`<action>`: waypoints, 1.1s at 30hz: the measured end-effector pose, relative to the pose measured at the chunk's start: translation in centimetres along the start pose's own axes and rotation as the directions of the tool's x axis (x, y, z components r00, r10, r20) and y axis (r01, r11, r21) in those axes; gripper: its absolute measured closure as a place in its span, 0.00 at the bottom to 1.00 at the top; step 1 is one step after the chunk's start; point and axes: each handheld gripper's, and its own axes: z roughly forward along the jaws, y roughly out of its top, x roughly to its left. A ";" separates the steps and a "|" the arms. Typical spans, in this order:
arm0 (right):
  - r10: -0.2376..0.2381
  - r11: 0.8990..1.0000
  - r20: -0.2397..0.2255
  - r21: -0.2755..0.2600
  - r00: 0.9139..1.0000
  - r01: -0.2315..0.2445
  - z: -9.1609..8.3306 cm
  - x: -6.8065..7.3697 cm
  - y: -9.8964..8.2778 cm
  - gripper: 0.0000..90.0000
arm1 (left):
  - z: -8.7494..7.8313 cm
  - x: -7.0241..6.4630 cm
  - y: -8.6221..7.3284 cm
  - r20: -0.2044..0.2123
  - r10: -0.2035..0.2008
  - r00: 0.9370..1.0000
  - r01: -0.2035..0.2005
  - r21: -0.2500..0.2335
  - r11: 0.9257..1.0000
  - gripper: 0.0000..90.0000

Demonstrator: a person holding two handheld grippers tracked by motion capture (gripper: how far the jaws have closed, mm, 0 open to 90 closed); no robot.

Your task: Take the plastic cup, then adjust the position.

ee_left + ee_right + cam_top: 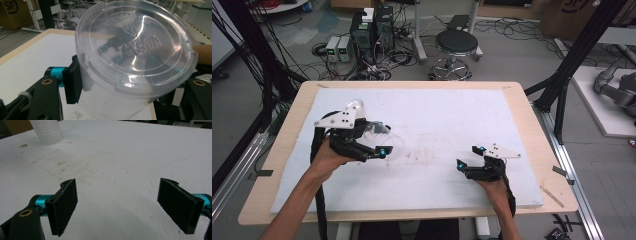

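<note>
A clear plastic deli container (130,65) with its lid (136,45) snapped on is held off the counter (522,100) by the left gripper (379,142), over the left half of the white mat (452,115), nearer the front edge than the back. In the left gripper view the tub lies tilted, its lid turned toward the camera; the black fingers (72,82) pinch its wall just below the rim, one pad plain to see, the other mostly hidden behind the plastic.

The step in hand looks like a lift or carry of the closed tub. The next move probably calls for a steady, light squeeze, since the thin wall is likely to flex and slip, and for a level placing, or for the free gripper to come across to the lid's edge.

The container is round, thin and glossy, with embossed lettering and raised rings on the lid and a small tab at the rim. A white ribbed cup (47,131) stands near the far end of the mat in the right gripper view.

The right gripper (469,157) rests low over the mat toward the front right corner, its flat, matte, rubber-like fingers (65,205) spread wide with nothing between them. The mat is scuffed and speckled with faint stains.
</note>
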 end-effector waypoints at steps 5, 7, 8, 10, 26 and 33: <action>-0.003 1.000 0.002 -0.004 1.000 0.003 0.0 0.1 0.0 0.18 | 0.3 -0.2 -1.3 0.005 -0.010 1.000 0.010 -0.033 0.999 0.39; -0.005 1.000 0.006 -0.002 1.000 0.005 0.0 0.1 0.0 0.18 | 0.4 -0.3 -1.7 0.008 -0.014 1.000 0.014 -0.040 0.999 0.39; -0.004 1.000 0.006 -0.002 1.000 0.004 0.0 0.1 0.0 0.18 | 0.5 -0.3 -1.9 0.011 -0.010 1.000 0.011 -0.040 0.999 0.39; -0.004 1.000 0.007 -0.002 1.000 0.004 0.0 0.1 0.0 0.18 | 0.7 -0.3 -2.2 0.016 -0.014 1.000 0.015 -0.044 0.999 0.39; -0.004 1.000 -0.002 0.004 1.000 0.004 0.0 0.1 0.0 0.18 | 1.1 0.1 -3.2 0.024 -0.017 1.000 0.018 -0.045 0.999 0.39; -0.001 1.000 -0.010 -0.001 1.000 0.001 -0.1 0.1 0.0 0.18 | 1.0 0.2 -3.5 0.010 -0.025 1.000 0.025 -0.043 0.999 0.39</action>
